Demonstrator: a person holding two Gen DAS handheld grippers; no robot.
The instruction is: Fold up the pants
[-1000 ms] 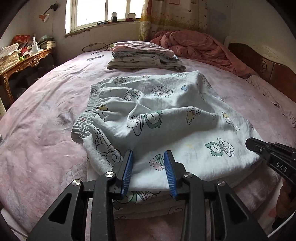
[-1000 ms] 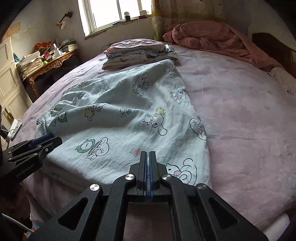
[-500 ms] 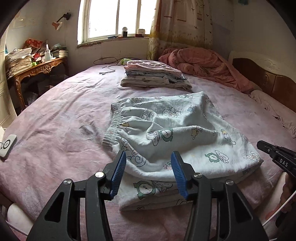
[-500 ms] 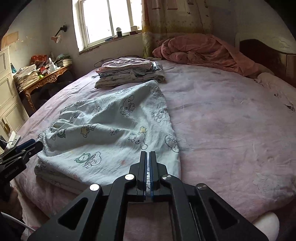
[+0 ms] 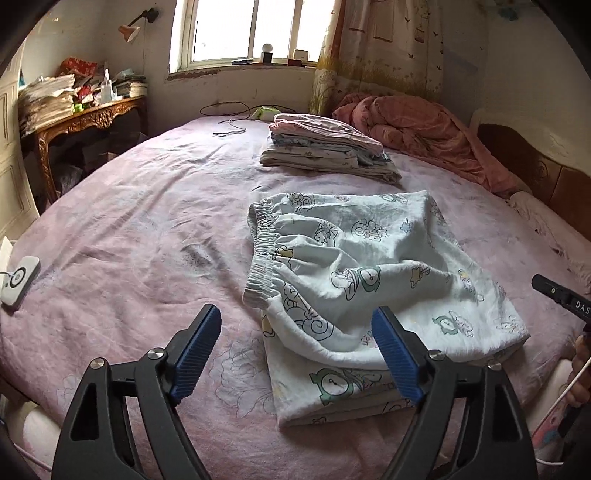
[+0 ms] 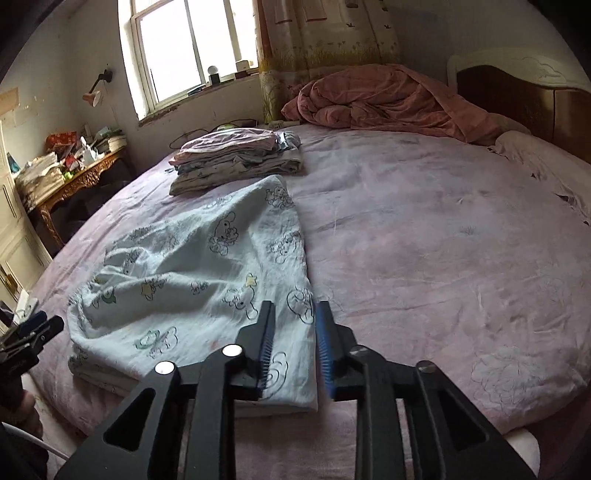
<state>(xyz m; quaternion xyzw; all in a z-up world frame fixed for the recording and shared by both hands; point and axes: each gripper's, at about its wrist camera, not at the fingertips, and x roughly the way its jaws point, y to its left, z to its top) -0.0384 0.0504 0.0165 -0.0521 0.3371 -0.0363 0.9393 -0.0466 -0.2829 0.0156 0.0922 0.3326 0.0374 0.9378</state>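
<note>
The pants (image 5: 373, 284) lie folded over on themselves near the front edge of the bed (image 5: 147, 229), waistband to my left and upper layer rumpled, just short of the stack (image 5: 328, 155) of folded clothes, which I judge to be where they belong next. My left gripper (image 5: 295, 354) hangs over the near hem with jaws spread wide and empty. My right gripper (image 6: 293, 343) sits at the right hem, jaws parted and holding nothing, so that the fold rests unpulled.

Left wrist: low at the bed's (image 5: 122, 236) near edge, facing the window (image 5: 251, 29).
Right wrist: alongside, angled likewise.
Shared: pants (image 5: 369, 273), folded stack (image 6: 236, 158).
</note>
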